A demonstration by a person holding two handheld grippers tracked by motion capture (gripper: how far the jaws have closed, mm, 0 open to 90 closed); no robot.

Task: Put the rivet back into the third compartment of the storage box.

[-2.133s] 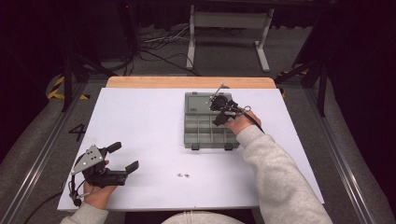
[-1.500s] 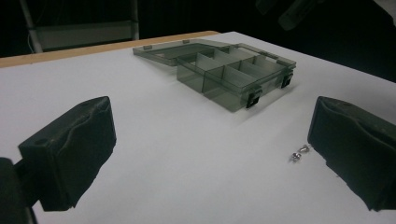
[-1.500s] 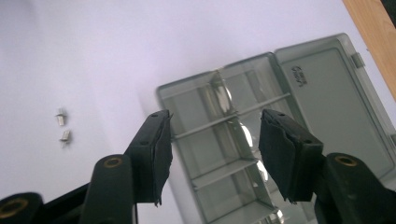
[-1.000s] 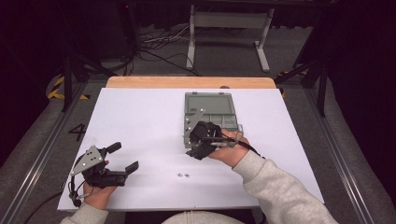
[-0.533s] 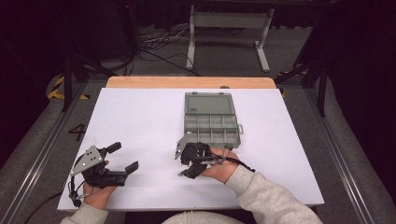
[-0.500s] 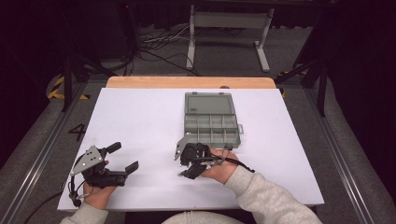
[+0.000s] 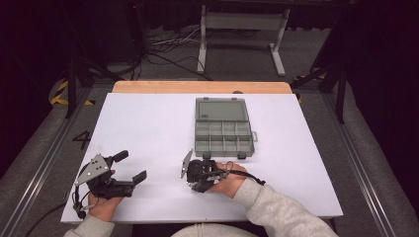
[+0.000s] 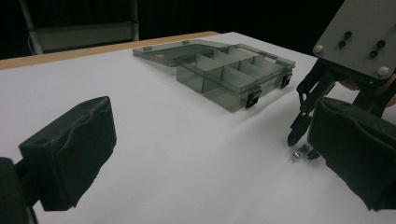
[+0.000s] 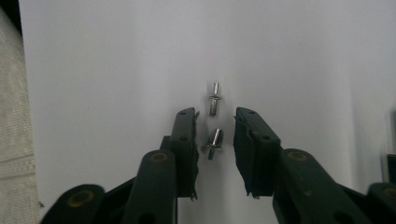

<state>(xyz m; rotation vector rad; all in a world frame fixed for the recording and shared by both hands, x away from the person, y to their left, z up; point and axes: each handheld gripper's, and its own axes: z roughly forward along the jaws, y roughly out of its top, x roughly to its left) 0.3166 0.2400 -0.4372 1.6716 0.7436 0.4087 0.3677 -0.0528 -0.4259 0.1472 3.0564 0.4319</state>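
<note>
My right gripper (image 9: 215,128) is parted, its jaws standing on either side of the near screw (image 9: 213,143), which lies on the white bench (image 7: 148,128) untouched. A second screw (image 9: 214,98) lies just beyond it. The open compartment box (image 7: 223,131) sits farther back on the bench. My left gripper (image 7: 129,168) rests wide open at the bench's near left, holding nothing.
</note>
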